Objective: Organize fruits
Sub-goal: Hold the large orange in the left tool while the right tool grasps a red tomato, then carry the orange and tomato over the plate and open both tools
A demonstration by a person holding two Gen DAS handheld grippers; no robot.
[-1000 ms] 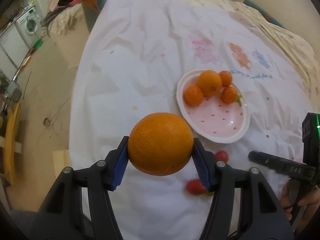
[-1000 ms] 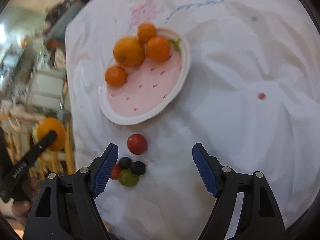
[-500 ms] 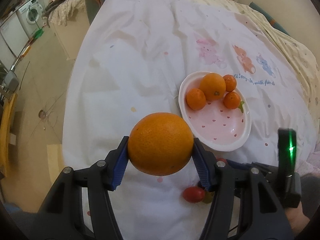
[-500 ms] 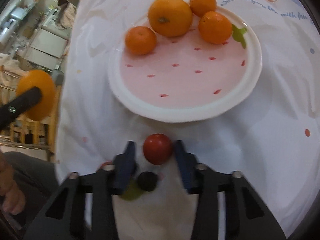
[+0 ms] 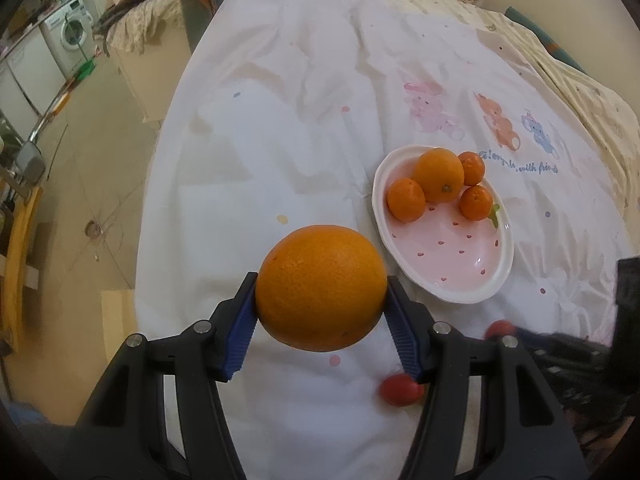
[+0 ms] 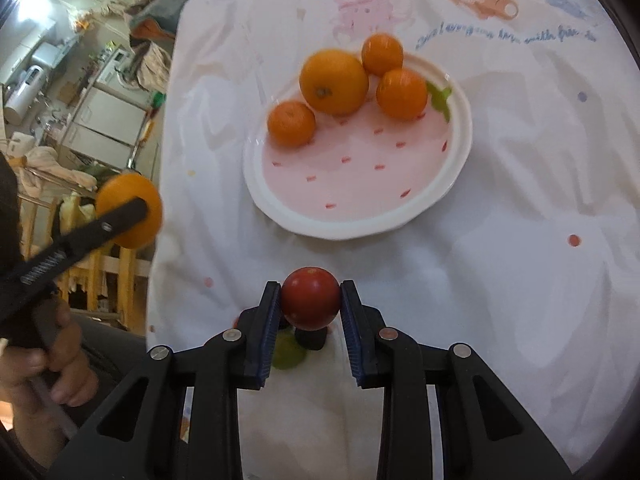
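Note:
My left gripper [image 5: 322, 300] is shut on a big orange [image 5: 320, 286] and holds it above the white cloth, left of the pink plate [image 5: 460, 256]. The plate holds one large orange [image 5: 438, 176] and three small ones. My right gripper [image 6: 310, 300] is shut on a red tomato [image 6: 311, 298], lifted just in front of the plate [image 6: 360, 160]. Below it lie a green fruit [image 6: 286, 350] and a dark one [image 6: 310, 340]. Another red tomato [image 5: 400, 389] lies on the cloth in the left wrist view. The left gripper with its orange [image 6: 130, 210] shows at the left of the right wrist view.
The table's left edge drops to the floor, with wooden furniture [image 6: 100, 276] and a washing machine [image 5: 72, 36] beyond. A patterned bedspread [image 5: 580, 92] lies at the far right. Cartoon prints mark the cloth behind the plate.
My right gripper closed on the red tomato and lifted it off the cloth. My left gripper kept hold of the big orange and drew back a little.

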